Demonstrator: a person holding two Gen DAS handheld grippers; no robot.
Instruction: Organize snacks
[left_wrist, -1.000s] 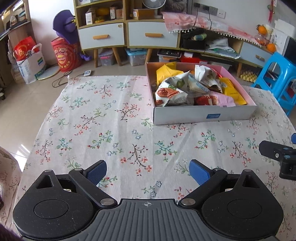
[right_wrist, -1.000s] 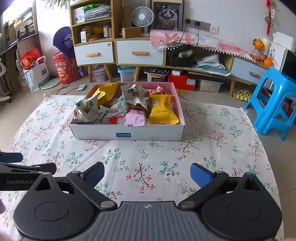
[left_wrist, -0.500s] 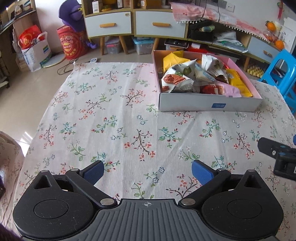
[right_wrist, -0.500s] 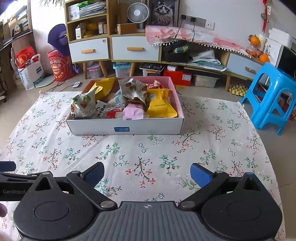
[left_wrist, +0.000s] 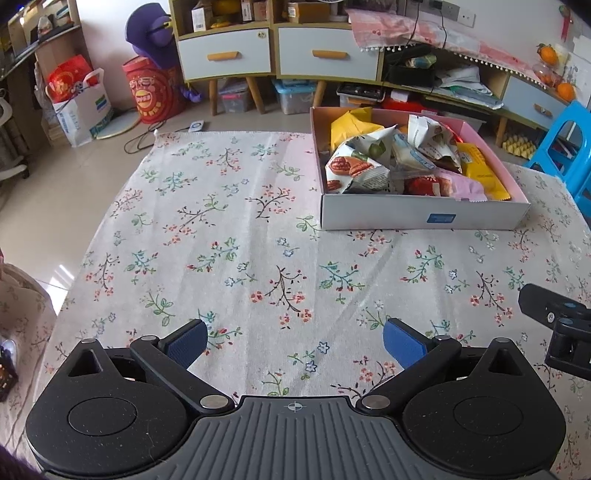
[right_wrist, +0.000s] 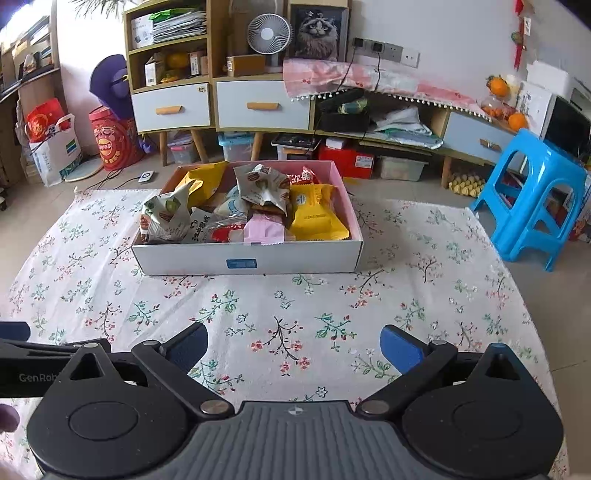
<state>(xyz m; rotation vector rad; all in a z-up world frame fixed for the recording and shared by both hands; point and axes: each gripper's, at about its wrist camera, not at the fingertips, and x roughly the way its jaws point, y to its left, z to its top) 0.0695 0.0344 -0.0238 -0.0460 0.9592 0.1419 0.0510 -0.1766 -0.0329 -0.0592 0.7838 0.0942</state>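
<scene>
A white cardboard box (left_wrist: 424, 218) with a pink inside stands on the floral tablecloth, far right in the left wrist view and centre in the right wrist view (right_wrist: 247, 258). It holds several snack packets: a yellow one (right_wrist: 317, 218), a pink one (right_wrist: 264, 230), a nut packet (left_wrist: 354, 170). My left gripper (left_wrist: 293, 341) is open and empty over the near cloth. My right gripper (right_wrist: 293, 345) is open and empty, well short of the box. Part of the right gripper shows at the left wrist view's right edge (left_wrist: 554, 317).
The floral tablecloth (left_wrist: 221, 240) covers the table. Behind it are drawer cabinets (right_wrist: 221, 103), a blue plastic stool (right_wrist: 535, 195) at the right, and a red drum (left_wrist: 151, 92) and bags on the floor at the left.
Both grippers have drawn back and risen a little, so the box looks farther away and more of the room shows. Both stay open and empty.
</scene>
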